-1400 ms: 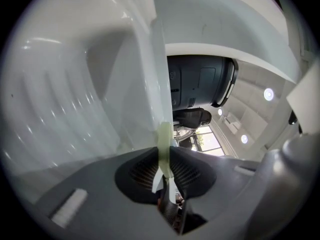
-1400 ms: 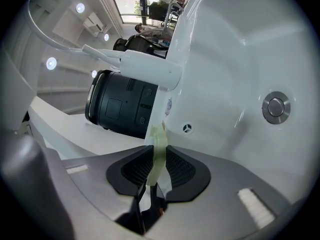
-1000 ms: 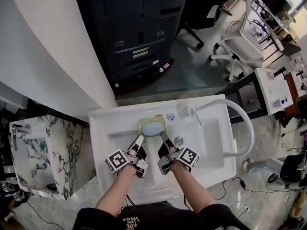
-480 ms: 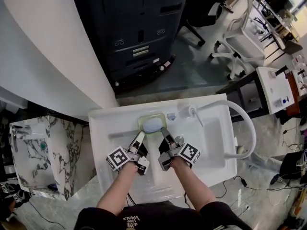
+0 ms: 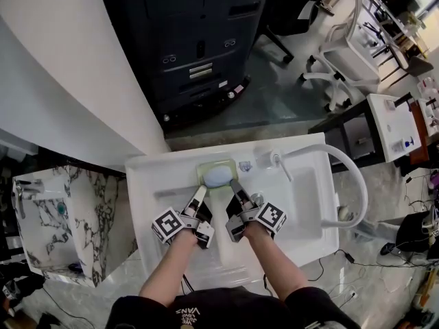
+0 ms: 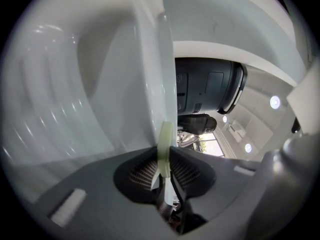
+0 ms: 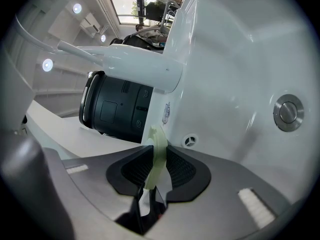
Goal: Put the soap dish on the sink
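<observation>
A pale green soap dish (image 5: 218, 175) with a blue soap in it is at the back ledge of the white sink (image 5: 312, 208), left of the faucet (image 5: 273, 160). My left gripper (image 5: 199, 192) is shut on the dish's near left rim. My right gripper (image 5: 233, 187) is shut on its near right rim. In the left gripper view the green rim (image 6: 164, 146) is pinched between the dark ribbed pads of the gripper (image 6: 165, 166). The right gripper view shows the same on its side, rim (image 7: 158, 146) in gripper (image 7: 155, 171). Whether the dish rests on the ledge I cannot tell.
The basin's drain (image 7: 288, 112) and overflow hole (image 7: 189, 141) lie to the right of the dish. A dark machine (image 5: 195, 46) stands behind the sink. A marble-patterned unit (image 5: 51, 214) is on the left, and a curved white hose (image 5: 353, 177) on the right.
Both grippers and the dish have crept slightly towards the sink's back ledge. The grips are unchanged.
</observation>
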Motion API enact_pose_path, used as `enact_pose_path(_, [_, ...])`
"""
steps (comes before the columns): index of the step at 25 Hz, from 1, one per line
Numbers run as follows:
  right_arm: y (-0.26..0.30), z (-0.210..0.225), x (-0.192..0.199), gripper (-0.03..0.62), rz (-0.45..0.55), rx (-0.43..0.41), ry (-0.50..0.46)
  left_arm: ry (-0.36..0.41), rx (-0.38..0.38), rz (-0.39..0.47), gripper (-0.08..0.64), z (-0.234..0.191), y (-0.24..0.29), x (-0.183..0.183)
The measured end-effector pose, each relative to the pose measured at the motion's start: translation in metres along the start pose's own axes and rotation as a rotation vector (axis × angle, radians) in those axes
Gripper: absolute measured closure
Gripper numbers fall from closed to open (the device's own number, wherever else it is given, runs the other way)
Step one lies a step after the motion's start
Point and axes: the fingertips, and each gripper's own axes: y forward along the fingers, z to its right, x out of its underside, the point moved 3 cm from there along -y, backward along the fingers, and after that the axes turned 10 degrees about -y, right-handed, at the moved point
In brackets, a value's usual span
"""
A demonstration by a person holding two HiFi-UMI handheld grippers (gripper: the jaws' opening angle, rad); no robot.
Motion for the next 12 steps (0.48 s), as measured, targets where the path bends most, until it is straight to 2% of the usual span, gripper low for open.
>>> enact_pose_path(2, [0.0, 0.0, 0.0, 0.518, 0.0, 0.006, -0.001, -0.012, 0.007, 0.002, 0.442, 0.0, 0.0, 0.0])
enact_pose_path(6, [0.001, -0.005, 0.0, 0.52, 0.001, -0.001, -0.01, -0.086, 0.035, 0.007, 0.442, 0.005, 0.001, 0.002])
enact_pose_path(9, [0.001, -0.007, -0.001, 0.518, -0.001, 0.008, -0.032, -0.083, 0.045, 0.01, 0.44, 0.006, 0.0, 0.001])
enact_pose_path(12, [0.0, -0.009, -0.001, 0.485, 0.001, -0.001, -0.051, -0.086, 0.065, 0.008, 0.425, 0.009, 0.0, 0.002])
